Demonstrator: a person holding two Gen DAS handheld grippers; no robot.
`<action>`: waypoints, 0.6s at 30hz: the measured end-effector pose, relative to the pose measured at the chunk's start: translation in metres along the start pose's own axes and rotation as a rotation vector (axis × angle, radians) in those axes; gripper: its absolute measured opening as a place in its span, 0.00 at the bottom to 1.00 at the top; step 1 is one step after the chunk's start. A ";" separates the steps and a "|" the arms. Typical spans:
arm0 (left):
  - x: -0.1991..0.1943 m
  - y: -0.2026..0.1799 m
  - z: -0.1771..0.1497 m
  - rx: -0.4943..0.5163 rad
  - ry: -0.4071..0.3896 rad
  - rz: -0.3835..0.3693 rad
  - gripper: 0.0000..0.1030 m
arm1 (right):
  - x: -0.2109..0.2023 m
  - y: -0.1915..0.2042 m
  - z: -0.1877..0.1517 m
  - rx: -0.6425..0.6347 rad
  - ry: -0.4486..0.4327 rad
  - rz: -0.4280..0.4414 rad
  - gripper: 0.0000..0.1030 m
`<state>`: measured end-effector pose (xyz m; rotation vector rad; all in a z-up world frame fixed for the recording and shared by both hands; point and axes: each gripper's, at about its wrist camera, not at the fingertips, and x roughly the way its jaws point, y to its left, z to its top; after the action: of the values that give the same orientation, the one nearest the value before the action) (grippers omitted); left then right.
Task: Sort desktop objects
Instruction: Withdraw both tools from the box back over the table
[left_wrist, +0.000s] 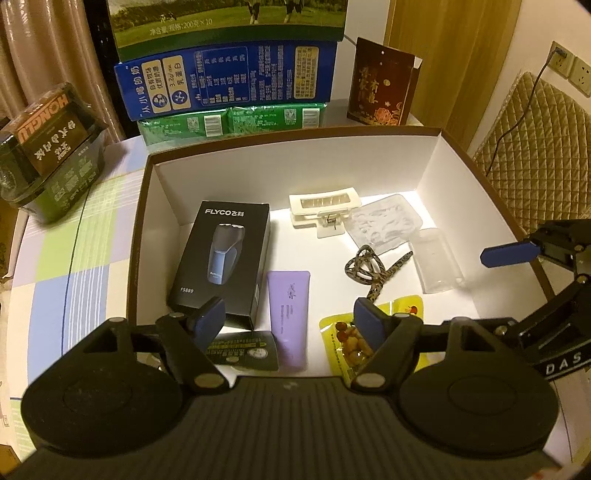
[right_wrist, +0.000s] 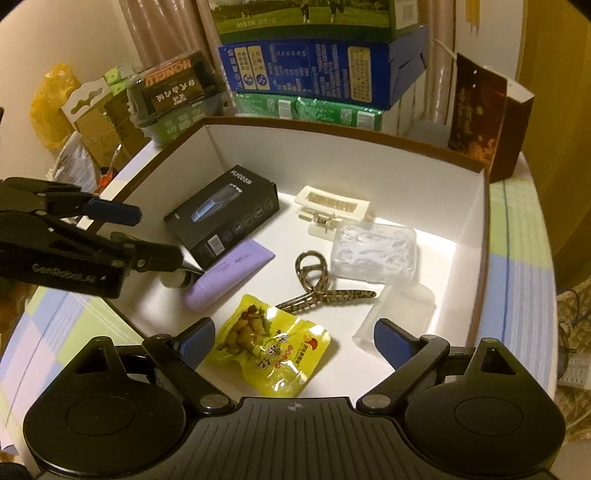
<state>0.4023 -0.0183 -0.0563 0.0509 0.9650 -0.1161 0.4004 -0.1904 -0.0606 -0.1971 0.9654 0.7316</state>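
A brown-rimmed box with white walls holds the objects. Inside lie a black shaver box, a purple tube, a yellow snack packet, a leopard-print strap, a white hair clip, a clear floss box and a clear case. My left gripper hangs open over the tube's lower half. My right gripper stands open above the snack packet, touching nothing.
A dark sachet lies by the tube's cap. Stacked cartons, a dark tin and a red-brown packet stand behind the box on the checked tablecloth. A quilted chair back is at right.
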 end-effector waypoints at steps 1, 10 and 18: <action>-0.003 0.000 -0.001 -0.001 -0.004 0.001 0.73 | -0.002 0.001 0.000 0.000 -0.008 -0.005 0.91; -0.038 0.000 -0.017 -0.025 -0.043 0.006 0.75 | -0.026 0.016 -0.010 -0.004 -0.069 -0.030 0.98; -0.070 0.001 -0.040 -0.046 -0.068 0.043 0.88 | -0.051 0.033 -0.023 0.005 -0.121 -0.068 0.98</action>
<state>0.3304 -0.0087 -0.0210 0.0253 0.8977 -0.0560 0.3457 -0.1999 -0.0276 -0.1781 0.8411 0.6708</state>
